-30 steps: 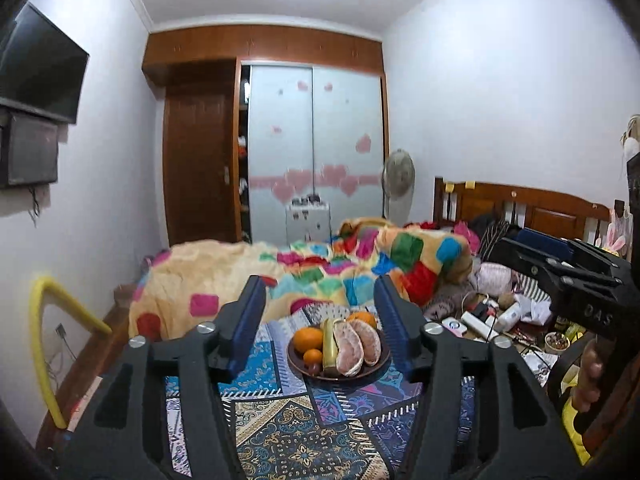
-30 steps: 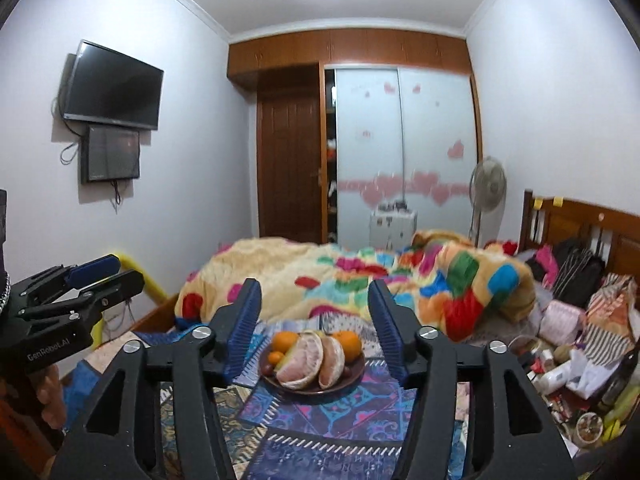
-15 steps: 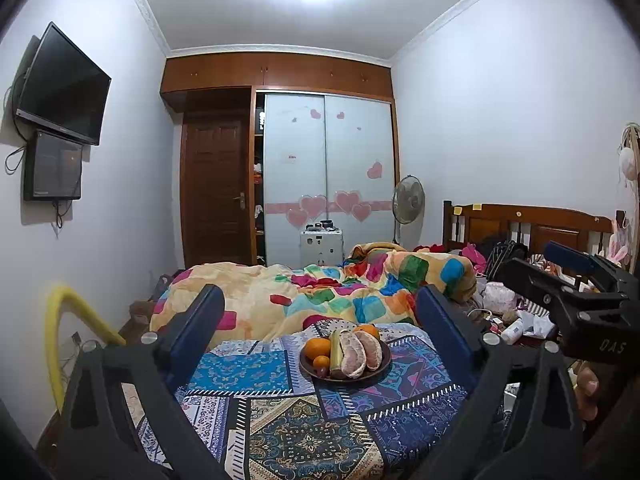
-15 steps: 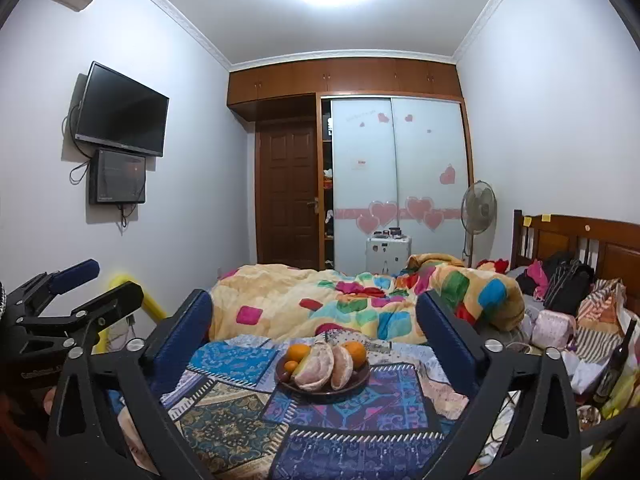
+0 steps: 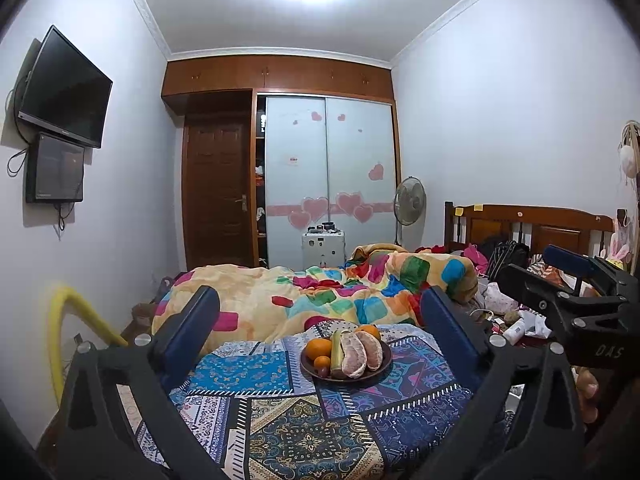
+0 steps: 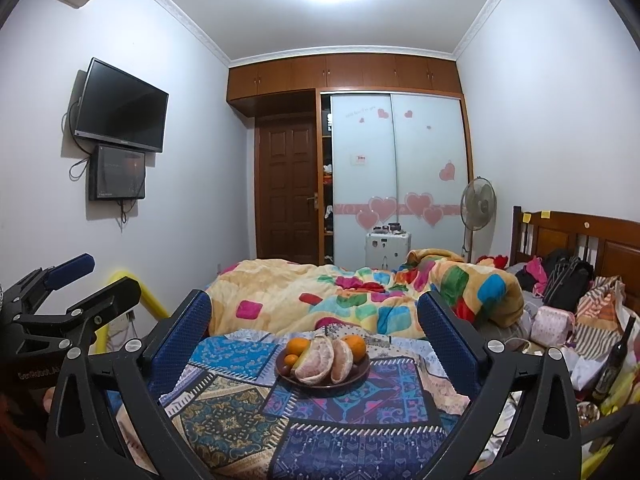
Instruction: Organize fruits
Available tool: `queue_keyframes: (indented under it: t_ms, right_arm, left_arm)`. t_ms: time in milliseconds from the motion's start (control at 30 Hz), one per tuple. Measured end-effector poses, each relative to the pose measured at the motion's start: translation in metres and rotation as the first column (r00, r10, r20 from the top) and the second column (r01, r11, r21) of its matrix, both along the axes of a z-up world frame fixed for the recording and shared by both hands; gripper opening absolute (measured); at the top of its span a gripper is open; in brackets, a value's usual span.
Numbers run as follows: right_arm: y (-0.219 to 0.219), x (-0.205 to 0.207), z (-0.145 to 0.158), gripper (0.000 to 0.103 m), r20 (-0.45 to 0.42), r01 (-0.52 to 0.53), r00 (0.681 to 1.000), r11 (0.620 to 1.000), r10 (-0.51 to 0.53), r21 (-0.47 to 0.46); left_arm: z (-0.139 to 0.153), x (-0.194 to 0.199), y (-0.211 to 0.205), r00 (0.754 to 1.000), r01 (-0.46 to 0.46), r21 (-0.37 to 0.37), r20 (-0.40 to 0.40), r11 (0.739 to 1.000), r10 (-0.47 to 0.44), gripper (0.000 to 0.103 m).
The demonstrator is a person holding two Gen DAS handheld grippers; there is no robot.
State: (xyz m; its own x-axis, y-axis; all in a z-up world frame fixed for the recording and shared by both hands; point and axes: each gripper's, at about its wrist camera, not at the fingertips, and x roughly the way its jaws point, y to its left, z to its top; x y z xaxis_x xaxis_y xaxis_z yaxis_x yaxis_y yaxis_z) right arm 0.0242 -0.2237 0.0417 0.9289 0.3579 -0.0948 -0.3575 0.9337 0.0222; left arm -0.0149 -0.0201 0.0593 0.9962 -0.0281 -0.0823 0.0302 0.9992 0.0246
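A dark brown plate [image 5: 385, 363] of fruit sits on a patterned cloth [image 5: 304, 432]. It holds peeled pomelo pieces [image 5: 360, 354], oranges [image 5: 319, 348], a small orange and a greenish banana [image 5: 337, 354]. The plate shows in the right wrist view too [image 6: 362, 368], with pomelo [image 6: 320, 362] and oranges [image 6: 355, 345]. My left gripper [image 5: 318, 330] is open wide and empty, held back from the plate. My right gripper [image 6: 314, 326] is open wide and empty, also short of the plate. Each gripper shows at the edge of the other's view.
A bed with a colourful quilt [image 5: 320, 296] lies behind the cloth. Clutter of bags and bottles [image 6: 568, 320] lies to the right by the wooden headboard [image 6: 592, 240]. A yellow tube [image 5: 68, 320] stands at the left wall. A fan [image 6: 478, 204] and wardrobe are at the back.
Both grippers opened from a narrow gap to a wide one and tilted up and back; the plate now looks smaller and farther off.
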Motion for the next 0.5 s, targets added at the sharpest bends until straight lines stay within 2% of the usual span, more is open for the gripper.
queue_keyframes:
  t_ms: [500]
  right_arm:
    - [-0.0007, 0.0003, -0.0029, 0.103, -0.012, -0.006, 1.0, 1.0, 0.006, 0.007]
  left_arm:
    - [-0.0008, 0.0043, 0.0025, 1.0, 0.004, -0.023, -0.015, 1.0, -0.005, 0.102]
